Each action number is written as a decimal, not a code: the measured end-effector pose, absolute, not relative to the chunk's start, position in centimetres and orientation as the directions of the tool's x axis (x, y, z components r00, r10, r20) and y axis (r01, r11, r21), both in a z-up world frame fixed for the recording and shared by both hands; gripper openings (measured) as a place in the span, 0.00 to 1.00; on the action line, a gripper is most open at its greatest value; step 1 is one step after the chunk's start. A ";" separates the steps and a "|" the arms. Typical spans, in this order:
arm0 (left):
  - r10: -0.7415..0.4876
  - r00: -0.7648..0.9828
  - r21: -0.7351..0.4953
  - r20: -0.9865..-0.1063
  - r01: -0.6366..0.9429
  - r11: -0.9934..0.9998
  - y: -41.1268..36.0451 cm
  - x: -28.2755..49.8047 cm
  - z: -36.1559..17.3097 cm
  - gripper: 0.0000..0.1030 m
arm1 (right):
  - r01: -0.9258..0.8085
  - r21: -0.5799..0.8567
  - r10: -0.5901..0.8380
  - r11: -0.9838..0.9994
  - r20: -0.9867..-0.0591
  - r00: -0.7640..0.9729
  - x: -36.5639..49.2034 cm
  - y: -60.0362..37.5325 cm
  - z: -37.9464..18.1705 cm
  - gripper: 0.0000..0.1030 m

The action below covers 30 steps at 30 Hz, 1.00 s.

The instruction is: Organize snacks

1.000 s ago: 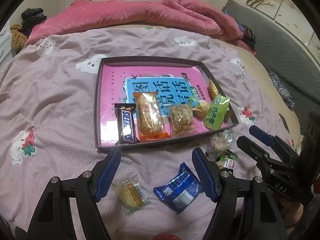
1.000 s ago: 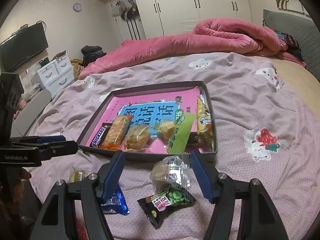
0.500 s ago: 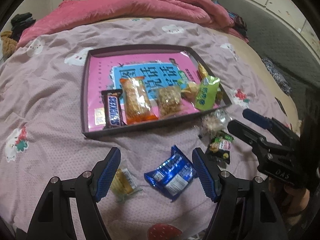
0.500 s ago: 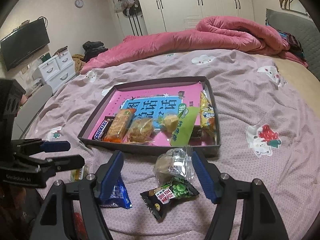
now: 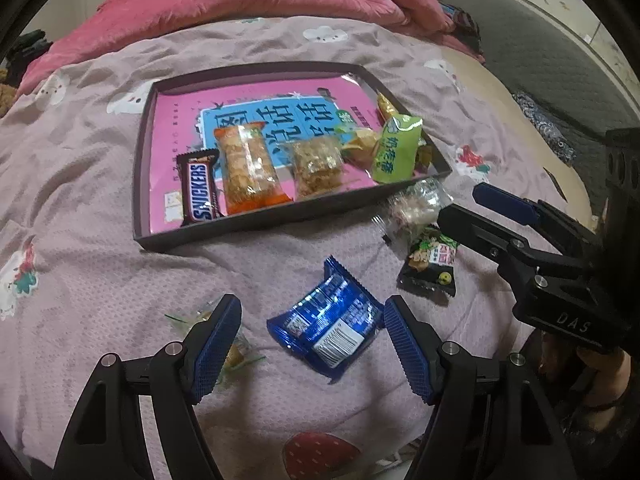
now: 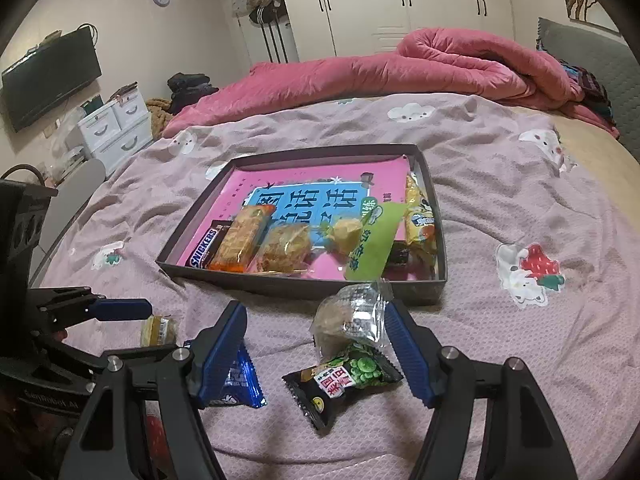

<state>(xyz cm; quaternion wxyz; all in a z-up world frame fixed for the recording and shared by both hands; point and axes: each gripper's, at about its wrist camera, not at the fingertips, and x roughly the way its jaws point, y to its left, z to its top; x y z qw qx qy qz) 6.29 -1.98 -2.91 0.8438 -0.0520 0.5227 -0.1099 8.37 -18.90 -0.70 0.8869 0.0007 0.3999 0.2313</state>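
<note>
A dark tray [image 5: 256,220] on the bed holds a Snickers bar [image 5: 198,188], an orange cracker pack [image 5: 248,168], a green packet [image 5: 396,148] and other snacks. My left gripper [image 5: 312,328] is open and points down at a blue packet [image 5: 326,320], which lies flat between its fingers with the pads apart from it. A small yellow packet [image 5: 236,352] is half hidden behind the left finger. My right gripper [image 6: 316,340] is open over a clear-wrapped snack [image 6: 352,316] and a black-and-green packet [image 6: 344,380], touching neither.
The tray lies on a mauve sheet with cartoon prints [image 6: 528,272]. A rolled pink quilt [image 6: 440,64] lies at the far side of the bed. White drawers [image 6: 116,128] and a wall television [image 6: 52,76] stand to the left.
My left gripper has shifted right and lower, so the blue packet now lies centred between its fingers and the yellow packet slips behind the left finger. The right gripper has kept still.
</note>
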 end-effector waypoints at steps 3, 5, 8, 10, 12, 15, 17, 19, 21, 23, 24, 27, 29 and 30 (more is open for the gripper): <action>-0.243 0.420 -0.201 -0.874 0.143 0.969 -2.3 6.1 -3.2 0.73 | -0.412 0.187 0.412 0.892 -0.712 0.569 8.4 -18.8 -0.8 0.69; -0.243 0.416 -0.197 -0.876 0.150 0.969 -2.5 6.1 -3.3 0.73 | -0.409 0.187 0.409 0.893 -0.716 0.565 8.4 -18.8 -1.0 0.70; -0.247 0.410 -0.198 -0.878 0.157 0.967 -2.8 6.0 -3.6 0.73 | -0.404 0.192 0.407 0.894 -0.725 0.556 8.6 -18.9 -1.3 0.70; -0.247 0.405 -0.197 -0.880 0.162 0.967 -3.0 6.0 -3.9 0.73 | -0.400 0.194 0.403 0.896 -0.732 0.550 8.7 -18.9 -1.7 0.71; -0.246 0.397 -0.195 -0.884 0.165 0.967 -3.2 6.0 -4.2 0.73 | -0.397 0.197 0.401 0.897 -0.740 0.539 8.8 -18.9 -2.0 0.71; -0.244 0.386 -0.192 -0.889 0.169 0.967 -3.4 6.0 -4.7 0.73 | -0.394 0.196 0.395 0.898 -0.750 0.530 9.0 -18.9 -2.6 0.71; -0.240 0.378 -0.188 -0.894 0.170 0.967 -3.5 6.1 -5.0 0.73 | -0.392 0.195 0.392 0.899 -0.759 0.521 9.2 -18.8 -3.0 0.71; -0.238 0.372 -0.187 -0.897 0.170 0.968 -3.6 6.2 -5.3 0.73 | -0.387 0.192 0.383 0.902 -0.769 0.512 9.4 -18.7 -3.4 0.71; -0.238 0.367 -0.186 -0.899 0.171 0.967 -3.6 6.2 -5.5 0.73 | -0.385 0.195 0.383 0.902 -0.773 0.506 9.4 -18.7 -3.6 0.71; -0.235 0.363 -0.183 -0.902 0.172 0.968 -3.6 6.3 -5.7 0.73 | -0.382 0.191 0.378 0.904 -0.776 0.505 9.6 -18.7 -3.7 0.71; -0.235 0.359 -0.183 -0.903 0.172 0.968 -3.7 6.4 -5.9 0.73 | -0.380 0.190 0.375 0.906 -0.778 0.505 9.7 -18.7 -3.8 0.71; -0.233 0.355 -0.180 -0.906 0.174 0.968 -3.8 6.6 -6.2 0.73 | -0.373 0.189 0.369 0.908 -0.782 0.503 10.0 -18.7 -4.1 0.71; -0.233 0.353 -0.179 -0.906 0.177 0.968 -3.9 6.7 -6.4 0.73 | -0.369 0.183 0.361 0.911 -0.787 0.500 10.1 -18.7 -4.3 0.71; -0.233 0.352 -0.180 -0.907 0.178 0.967 -4.0 6.7 -6.5 0.73 | -0.368 0.183 0.360 0.911 -0.788 0.499 10.2 -18.7 -4.4 0.71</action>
